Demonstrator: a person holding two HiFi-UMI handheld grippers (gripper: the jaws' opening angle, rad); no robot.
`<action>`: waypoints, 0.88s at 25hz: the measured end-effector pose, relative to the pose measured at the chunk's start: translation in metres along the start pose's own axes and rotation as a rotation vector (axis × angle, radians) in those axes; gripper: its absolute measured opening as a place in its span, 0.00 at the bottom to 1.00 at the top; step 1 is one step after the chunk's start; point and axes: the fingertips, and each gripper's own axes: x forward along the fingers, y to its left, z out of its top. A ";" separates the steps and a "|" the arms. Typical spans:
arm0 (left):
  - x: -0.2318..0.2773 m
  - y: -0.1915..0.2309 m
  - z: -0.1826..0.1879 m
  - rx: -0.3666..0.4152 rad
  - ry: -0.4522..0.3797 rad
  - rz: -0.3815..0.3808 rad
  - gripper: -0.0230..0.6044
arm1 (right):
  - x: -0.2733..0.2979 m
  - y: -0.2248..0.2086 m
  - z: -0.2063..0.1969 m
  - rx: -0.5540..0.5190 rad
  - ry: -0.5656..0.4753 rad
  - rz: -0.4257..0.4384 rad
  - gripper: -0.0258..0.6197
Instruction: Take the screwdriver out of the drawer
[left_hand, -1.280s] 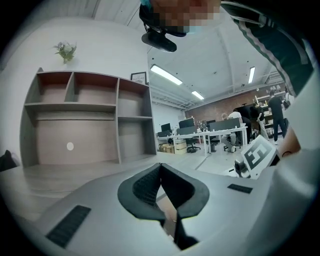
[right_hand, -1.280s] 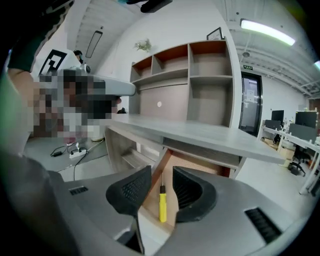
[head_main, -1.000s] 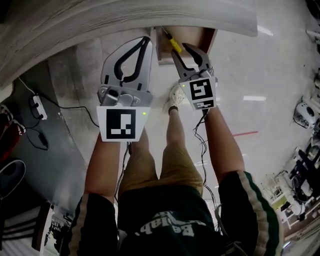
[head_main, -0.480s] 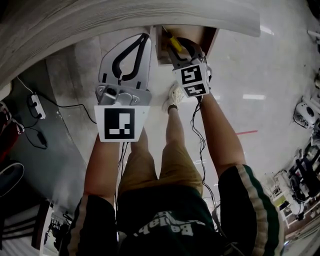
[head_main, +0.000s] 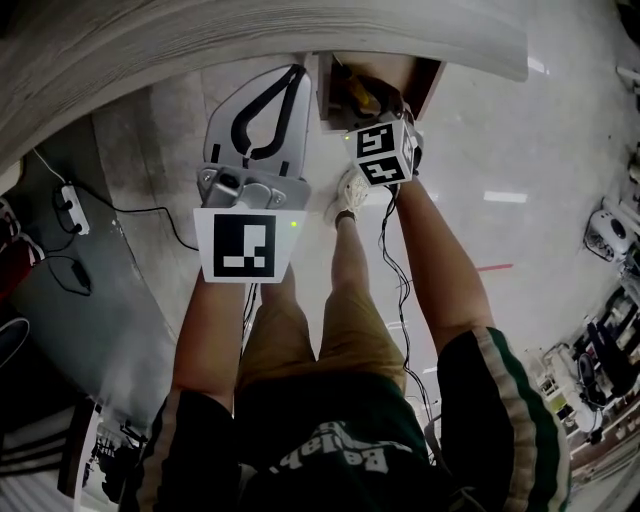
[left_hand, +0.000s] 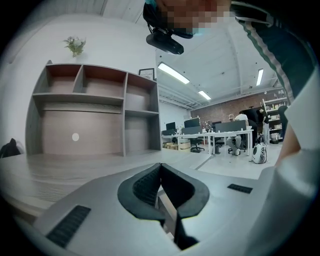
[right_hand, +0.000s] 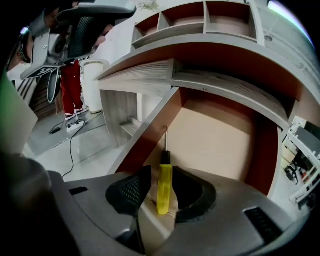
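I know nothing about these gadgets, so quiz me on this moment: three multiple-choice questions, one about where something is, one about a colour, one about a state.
1. Where does the screwdriver lie?
A) in the open drawer
B) on the floor
C) on top of the shelves

2. What colour is its handle?
A) red
B) yellow
C) blue

3. How do the jaws of the right gripper stand?
A) shut tight with nothing between them
B) apart, with the handle between them
C) clamped on a cable

Answers:
1 A: the right gripper view shows it lying on the drawer's bottom.
2 B: the handle is plainly yellow in both the head view and the right gripper view.
3 B: one jaw shows on either side of the handle, not pressed together.
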 end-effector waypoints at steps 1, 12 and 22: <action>0.000 0.001 -0.001 0.002 0.002 -0.001 0.07 | 0.002 0.000 -0.001 0.000 0.009 -0.004 0.26; -0.005 0.011 -0.006 -0.017 0.003 0.013 0.07 | 0.020 -0.009 -0.008 -0.026 0.113 -0.062 0.23; -0.002 -0.001 -0.006 -0.006 0.002 -0.030 0.07 | 0.022 -0.017 -0.007 -0.035 0.124 -0.027 0.16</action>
